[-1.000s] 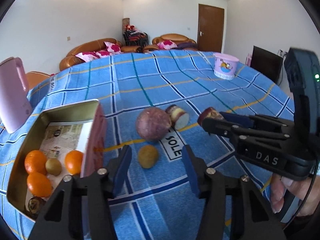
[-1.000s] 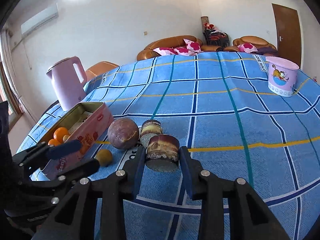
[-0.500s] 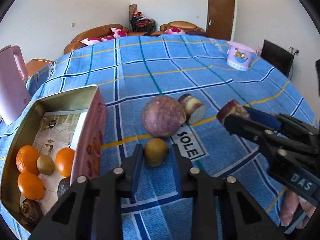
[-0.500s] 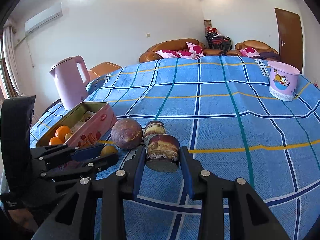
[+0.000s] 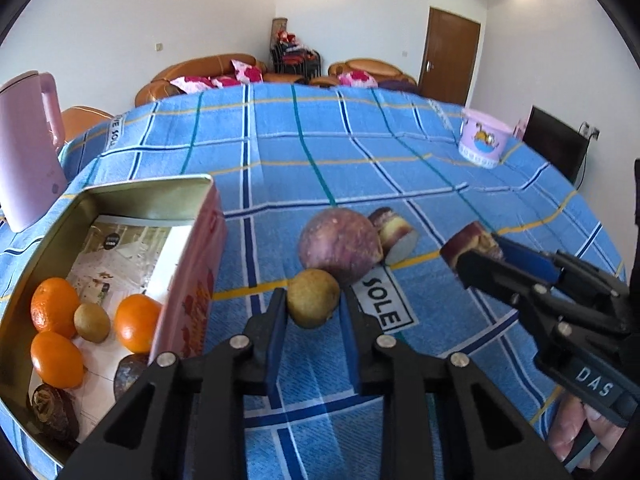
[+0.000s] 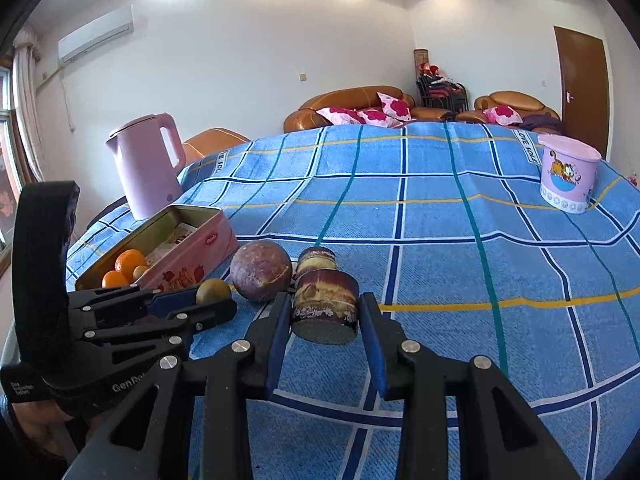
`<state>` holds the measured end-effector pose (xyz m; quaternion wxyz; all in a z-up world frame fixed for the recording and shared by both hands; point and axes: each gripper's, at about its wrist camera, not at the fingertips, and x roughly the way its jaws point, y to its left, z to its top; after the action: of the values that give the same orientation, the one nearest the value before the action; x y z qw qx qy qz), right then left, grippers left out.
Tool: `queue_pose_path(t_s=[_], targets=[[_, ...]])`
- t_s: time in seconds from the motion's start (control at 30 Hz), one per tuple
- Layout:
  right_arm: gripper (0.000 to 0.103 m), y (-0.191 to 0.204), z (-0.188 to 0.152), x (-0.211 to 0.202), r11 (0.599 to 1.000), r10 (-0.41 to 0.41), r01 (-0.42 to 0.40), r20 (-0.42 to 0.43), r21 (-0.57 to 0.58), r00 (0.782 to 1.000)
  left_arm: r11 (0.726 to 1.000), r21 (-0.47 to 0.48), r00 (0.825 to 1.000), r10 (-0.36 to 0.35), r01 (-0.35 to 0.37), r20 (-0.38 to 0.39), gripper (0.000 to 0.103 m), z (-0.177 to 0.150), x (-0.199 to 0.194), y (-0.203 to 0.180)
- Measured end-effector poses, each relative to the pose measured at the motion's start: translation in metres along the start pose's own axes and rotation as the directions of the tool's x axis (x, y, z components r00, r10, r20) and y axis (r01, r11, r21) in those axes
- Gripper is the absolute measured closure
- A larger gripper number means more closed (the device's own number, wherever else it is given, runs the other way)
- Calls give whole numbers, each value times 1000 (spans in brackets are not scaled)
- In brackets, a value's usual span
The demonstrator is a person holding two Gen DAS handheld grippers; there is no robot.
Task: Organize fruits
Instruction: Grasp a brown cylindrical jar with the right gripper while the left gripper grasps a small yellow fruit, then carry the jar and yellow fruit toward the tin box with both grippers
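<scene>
- Left wrist view: the left hand-held gripper (image 5: 313, 312) is clamped on the small yellow-green fruit (image 5: 313, 298), which sits only at the pad tips and looks still on, or barely above, the blue checked cloth (image 5: 360, 152). A grip that shallow on a round fruit could let it squirt forward when lifted.
- The big purple fruit (image 5: 339, 244) is touching or just behind the gripped one. Dragging rather than lifting could nudge it into the cut piece (image 5: 394, 230) beside it and roll both across the table.
- The open tin (image 5: 160, 196) lies just to the left, already holding oranges (image 5: 54, 306), a kiwi-like fruit (image 5: 92, 322) and dark fruits. Its near wall stands high, so a low carry could clip the rim and knock the fruit free.
- Dropped from height, the fruit could bounce off the oranges and out again.
- In the right wrist view, the right hand-held gripper (image 6: 325, 316) is closed on a dark cut chunk (image 6: 325, 306), cut face down. Both tools point at the same cluster, so they could collide if both head for the tin at once.
- The pink kettle (image 6: 146, 164) stands just behind the tin; an overshoot might bump it.
</scene>
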<state>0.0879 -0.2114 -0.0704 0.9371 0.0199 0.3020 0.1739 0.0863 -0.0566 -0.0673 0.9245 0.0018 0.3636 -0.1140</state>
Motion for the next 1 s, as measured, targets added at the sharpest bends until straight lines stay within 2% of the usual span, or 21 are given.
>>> queue_pose_path(t_s=[0.57,1.0], targets=[[66,9,-3,-9,998,25,-22,51,-55,998,999,-42,993,-4,9,122,76,-2,-21,8],[66,13,-5,-18,996,46,-38,92,-86,995,998,-54,984,-4,14,178,76,-4,-30,11]])
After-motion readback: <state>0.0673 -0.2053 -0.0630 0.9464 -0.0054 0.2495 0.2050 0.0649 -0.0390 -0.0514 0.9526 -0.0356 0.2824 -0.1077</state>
